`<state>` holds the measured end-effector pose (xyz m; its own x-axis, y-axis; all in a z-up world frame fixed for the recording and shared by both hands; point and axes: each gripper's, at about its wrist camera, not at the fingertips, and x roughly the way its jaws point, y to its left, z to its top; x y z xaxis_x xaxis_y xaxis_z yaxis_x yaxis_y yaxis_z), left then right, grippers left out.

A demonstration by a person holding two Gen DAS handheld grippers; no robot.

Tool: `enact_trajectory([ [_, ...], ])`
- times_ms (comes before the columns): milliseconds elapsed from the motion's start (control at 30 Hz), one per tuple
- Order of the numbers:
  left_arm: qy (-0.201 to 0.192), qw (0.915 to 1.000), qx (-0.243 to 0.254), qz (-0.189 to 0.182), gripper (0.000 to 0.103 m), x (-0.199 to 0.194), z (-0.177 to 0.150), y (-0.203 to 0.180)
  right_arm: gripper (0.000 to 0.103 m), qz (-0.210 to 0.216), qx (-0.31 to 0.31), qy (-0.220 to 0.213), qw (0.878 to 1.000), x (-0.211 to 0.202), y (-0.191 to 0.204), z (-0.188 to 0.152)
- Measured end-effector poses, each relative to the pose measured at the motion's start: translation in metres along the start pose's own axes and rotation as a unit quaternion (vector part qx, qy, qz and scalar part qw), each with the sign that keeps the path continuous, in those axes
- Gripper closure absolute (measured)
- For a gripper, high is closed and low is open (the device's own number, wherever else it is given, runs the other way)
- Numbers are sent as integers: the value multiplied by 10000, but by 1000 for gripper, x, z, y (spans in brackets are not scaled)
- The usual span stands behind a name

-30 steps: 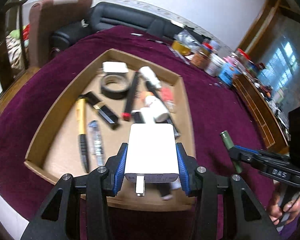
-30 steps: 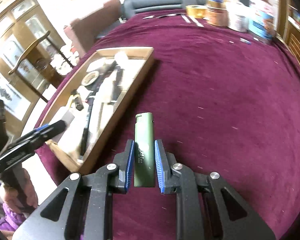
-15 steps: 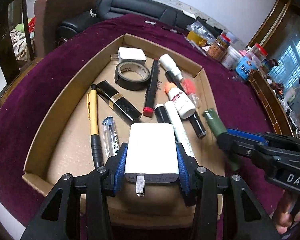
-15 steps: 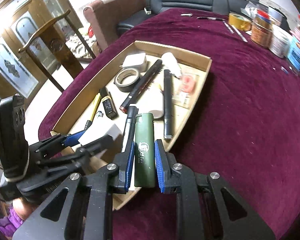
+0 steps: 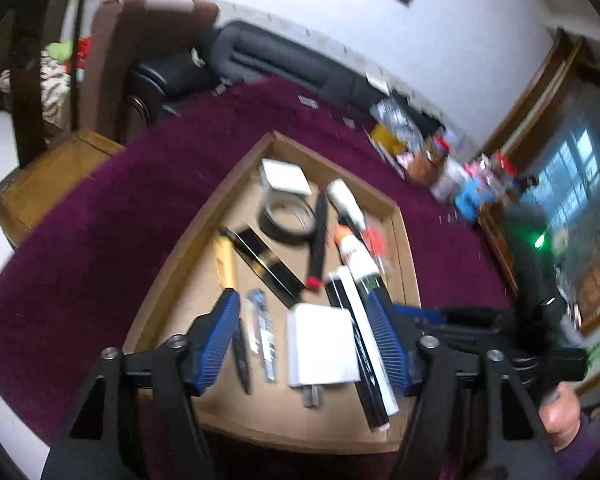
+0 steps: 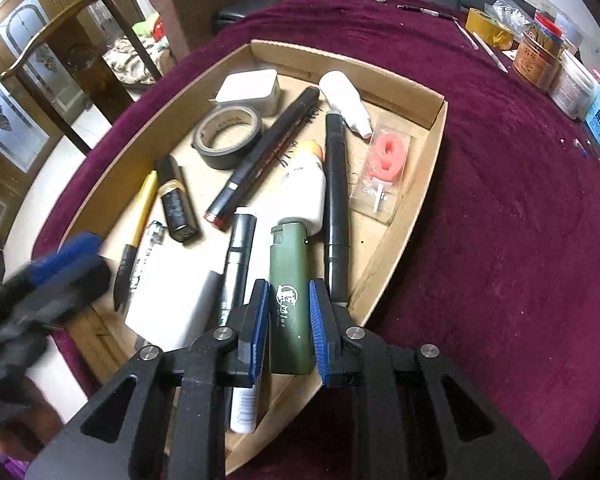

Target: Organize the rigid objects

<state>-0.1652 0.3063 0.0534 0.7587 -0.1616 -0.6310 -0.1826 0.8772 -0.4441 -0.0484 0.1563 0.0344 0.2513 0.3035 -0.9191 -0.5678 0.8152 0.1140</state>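
Right claw (image 6: 289,326) pinching green lighter (image 6: 291,296), long axis seemingly along fingers, cap forward

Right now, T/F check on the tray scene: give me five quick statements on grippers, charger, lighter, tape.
1. The right gripper grips a green lighter. True.
2. The left gripper clamps the white charger. False: its jaws are opening, and the charger lies free in the cardboard tray.
3. The tape roll lies in the tray. True.
4. The lighter is red. False: green.
5. The tablecloth is blue. False: dark purple.
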Motion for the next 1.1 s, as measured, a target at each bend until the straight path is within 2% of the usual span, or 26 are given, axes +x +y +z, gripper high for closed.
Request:
enact_trajectory([
  [100, -197, 9997, -7, 160, 38, -9, 2, 7, 85, -150, -25, 5, 9999, 2, 2, 3],
  [300, -180, 9989, 46, 429, 38, -7, 1, 14, 85, -489, -117, -13, 9987, 8, 7, 3],
  [433, -212, 9977, 187, 614, 38, -8, -2, 10, 83, -365, -151, -316, 9987, -9, 10, -3],
  [533, -180, 9972, 230, 693, 38, -9, -4, 3, 70, -252, -102, -639, 9976, -27, 8, -9],
  [600, -161, 9962, 317, 794, 38, -10, -6, -4, 49, -232, -31, -904, 9956, -42, 3, -17],
  [633, -162, 9954, 379, 862, 38, -10, -8, -10, 48, -214, 12, -1032, 9944, -49, 1, -22],
  [833, -321, 9905, 672, 1156, 38, -20, -15, -39, 47, -298, 195, -1505, 9880, -75, -15, -52],
  [1100, -434, 9816, 1186, 1431, 38, -25, -27, -85, 47, -236, 779, -1568, 9843, -83, -61, -83],
])
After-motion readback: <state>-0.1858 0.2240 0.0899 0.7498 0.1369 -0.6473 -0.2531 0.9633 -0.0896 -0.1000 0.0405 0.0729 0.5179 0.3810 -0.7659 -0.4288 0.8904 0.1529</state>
